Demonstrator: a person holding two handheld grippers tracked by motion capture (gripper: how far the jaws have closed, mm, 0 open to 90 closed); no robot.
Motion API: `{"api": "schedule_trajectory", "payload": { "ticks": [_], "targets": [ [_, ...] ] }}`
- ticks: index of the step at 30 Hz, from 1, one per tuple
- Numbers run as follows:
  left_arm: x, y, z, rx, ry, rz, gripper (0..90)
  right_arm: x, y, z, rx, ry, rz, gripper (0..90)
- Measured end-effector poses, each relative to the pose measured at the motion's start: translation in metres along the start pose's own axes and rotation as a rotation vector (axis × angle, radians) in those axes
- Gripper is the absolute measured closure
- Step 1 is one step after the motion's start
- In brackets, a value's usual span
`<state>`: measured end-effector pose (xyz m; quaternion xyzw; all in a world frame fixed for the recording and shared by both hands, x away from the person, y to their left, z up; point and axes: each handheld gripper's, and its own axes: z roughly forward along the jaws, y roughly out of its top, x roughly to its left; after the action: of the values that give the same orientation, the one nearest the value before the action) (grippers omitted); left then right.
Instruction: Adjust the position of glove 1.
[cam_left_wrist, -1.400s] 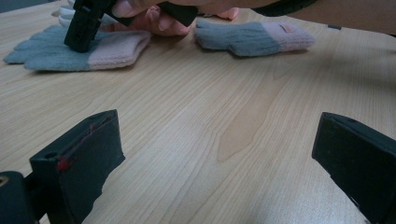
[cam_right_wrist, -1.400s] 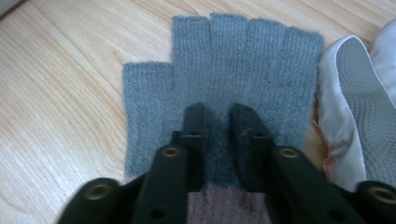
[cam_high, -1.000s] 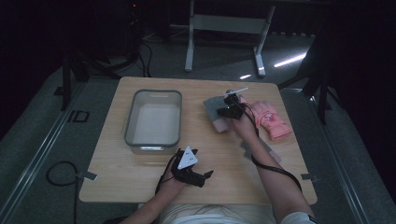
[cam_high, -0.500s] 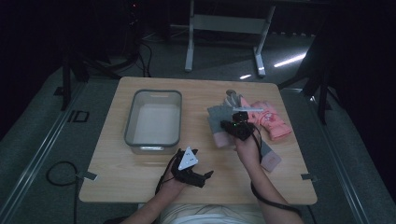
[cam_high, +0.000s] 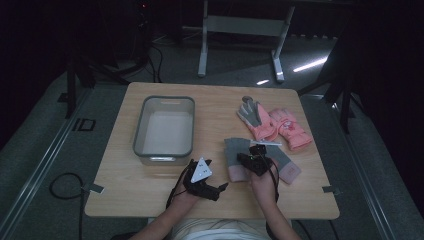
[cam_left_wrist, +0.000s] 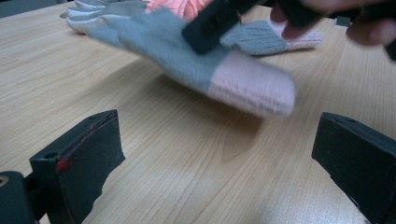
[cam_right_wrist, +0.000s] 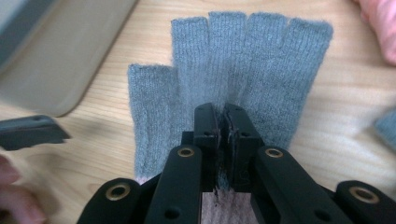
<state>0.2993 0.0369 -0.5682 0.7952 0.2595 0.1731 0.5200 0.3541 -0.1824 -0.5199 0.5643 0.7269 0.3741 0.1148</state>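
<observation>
Knitted and limp, the grey fingerless glove (cam_right_wrist: 243, 70) is sagging lightly from the right gripper (cam_right_wrist: 223, 122), clamped at its palm, while the left gripper (cam_left_wrist: 219, 154) is waiting with jaws apart.

High view is dim, room around the table (cam_high: 150, 195) near black, w/ bright glare streaks on the floor behind. Gripper views brighter; motion blur on the grey glove (cam_left_wrist: 187, 51), soft shadow beneath it.

Dark lab/studio: lone table (cam_high: 150, 187), metal stand (cam_high: 240, 25), floor cables (cam_high: 60, 182)
</observation>
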Motion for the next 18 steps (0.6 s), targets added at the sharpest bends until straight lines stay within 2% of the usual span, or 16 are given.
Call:
{"api": "schedule_trajectory", "payload": {
  "ticks": [3,5,9,14,18],
  "targets": [
    [0.0,0.0,0.0,-0.001,0.001,0.001,1.2,-0.002,-0.004,0.007,0.011,-0.003,0.022,84.3],
    [0.0,0.0,0.0,-0.001,0.002,0.003,1.2,-0.003,-0.008,0.017,0.024,-0.012,0.046,84.4],
    [-0.001,0.0,0.0,-0.002,0.004,0.008,1.2,-0.003,-0.01,0.027,0.028,-0.029,0.06,84.3],
    [-0.001,0.0,0.0,-0.003,0.001,0.008,1.2,-0.002,-0.012,0.037,0.004,-0.055,0.075,81.7],
    [-0.001,0.0,0.0,-0.001,0.0,0.008,1.2,-0.002,-0.013,0.038,-0.008,-0.048,0.087,78.9]
  ]
}}
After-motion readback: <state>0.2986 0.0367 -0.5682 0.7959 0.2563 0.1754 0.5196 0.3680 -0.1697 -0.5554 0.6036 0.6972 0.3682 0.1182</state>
